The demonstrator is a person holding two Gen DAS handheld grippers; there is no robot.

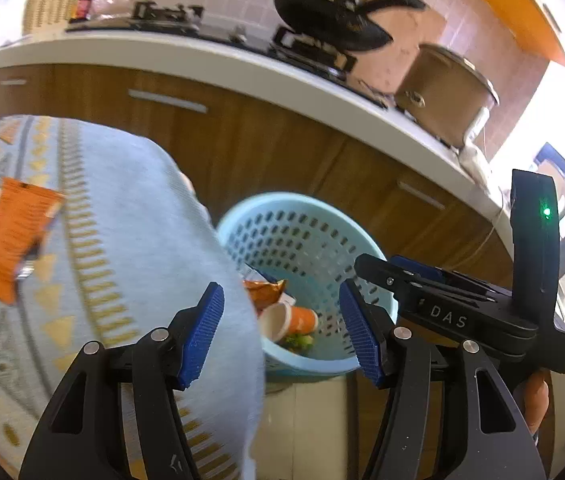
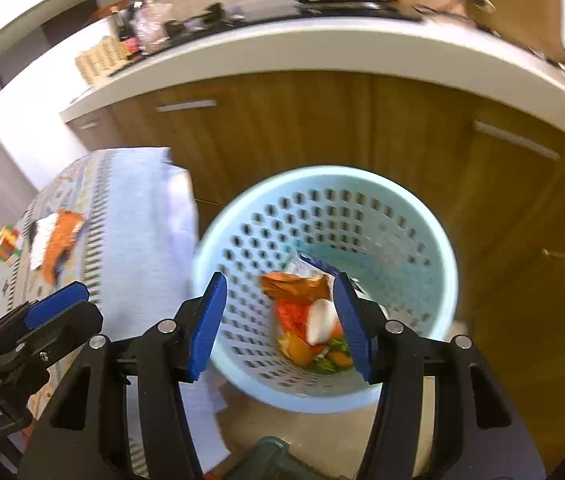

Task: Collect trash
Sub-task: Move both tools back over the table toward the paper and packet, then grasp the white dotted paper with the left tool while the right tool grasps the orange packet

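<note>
- Two tools, the left tool [image 1: 282,334] and right tool [image 2: 280,326], gape wide, holding nothing.
- Beyond both, a blue basket [image 2: 414,216] holds a paper cup [image 2: 320,320] on its side, mouth toward the camera.
- Further left, an orange wrapper [image 1: 12,236] lies lengthwise on the cloth-covered worktop [image 1: 122,200].

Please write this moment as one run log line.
left gripper: open, empty | right gripper: open, above basket | basket: cup, wrappers | table: orange wrapper left

The basket [image 2: 422,216] mouth lies open from above; tablecloth edge [image 2: 178,216] and cabinet [image 2: 302,128] seemingly crowd it.
</note>
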